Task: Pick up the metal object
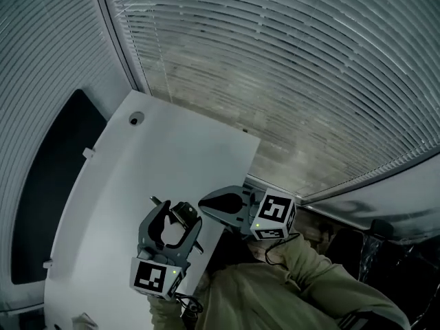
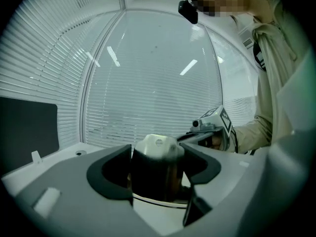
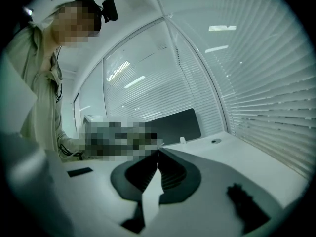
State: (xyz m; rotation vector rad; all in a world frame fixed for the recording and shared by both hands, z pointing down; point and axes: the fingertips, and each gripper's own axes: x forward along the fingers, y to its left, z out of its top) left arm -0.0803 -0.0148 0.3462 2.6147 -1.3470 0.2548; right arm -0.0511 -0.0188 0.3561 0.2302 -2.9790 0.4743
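The metal object [image 2: 155, 177] is a dark, squat cylinder with a pale rounded cap. It stands between the wide-set jaws of my left gripper [image 2: 158, 152], and both inner faces press against its sides. In the head view the left gripper [image 1: 172, 215] is over the near part of the white table [image 1: 172, 157], with the object [image 1: 184, 214] at its tips. I cannot tell whether the object is off the table. My right gripper [image 1: 204, 202] hovers just right of it, shut and empty. Its jaws meet in a thin line in the right gripper view [image 3: 158, 154].
A round hole [image 1: 135, 119] sits near the table's far corner. Window blinds [image 1: 275, 81] run along the table's far and right sides. A dark panel [image 1: 48, 184] stands beyond the left edge. The person's sleeve [image 1: 295, 280] fills the lower right.
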